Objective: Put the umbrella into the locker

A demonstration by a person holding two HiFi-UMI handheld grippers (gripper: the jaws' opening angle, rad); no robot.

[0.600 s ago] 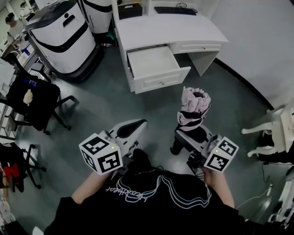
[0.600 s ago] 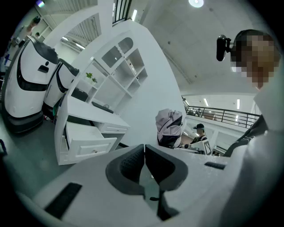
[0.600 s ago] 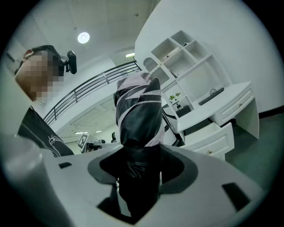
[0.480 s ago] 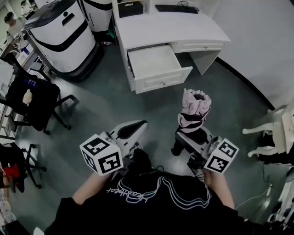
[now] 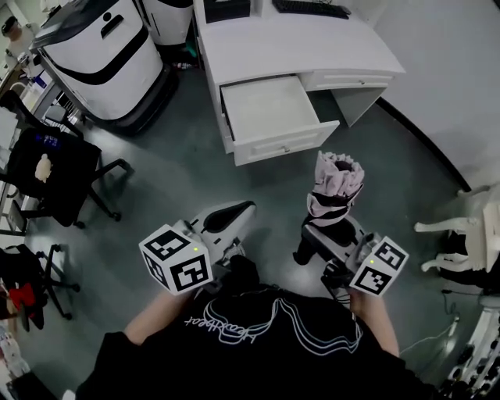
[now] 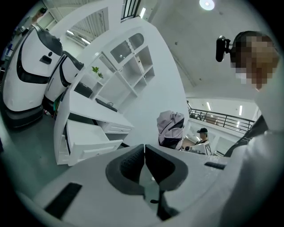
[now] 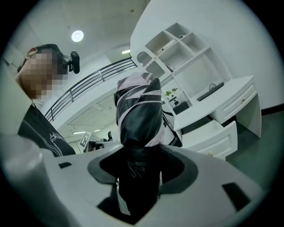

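A folded pink and black umbrella (image 5: 336, 186) stands upright in front of me, its dark lower end clamped in my right gripper (image 5: 332, 228). In the right gripper view the umbrella (image 7: 138, 113) fills the gap between the jaws of the right gripper (image 7: 137, 170), which press on its black fabric. My left gripper (image 5: 244, 211) hangs beside it on the left, shut with nothing in it; the left gripper view shows the left gripper (image 6: 144, 156) with pads touching and the umbrella (image 6: 171, 128) beyond it. Ahead, the white desk (image 5: 258, 47) has one open drawer (image 5: 273, 113), bare inside.
Two large white machines (image 5: 98, 58) stand at the back left. A black office chair (image 5: 55, 176) is on the left and a white chair (image 5: 461, 226) on the right. A keyboard (image 5: 308, 8) lies on the desk. Grey floor (image 5: 180, 172) separates me from the drawer.
The desk and its open drawer have drawn slightly nearer and lower in the head view. Both grippers keep their places before me, the umbrella still held in the right one.
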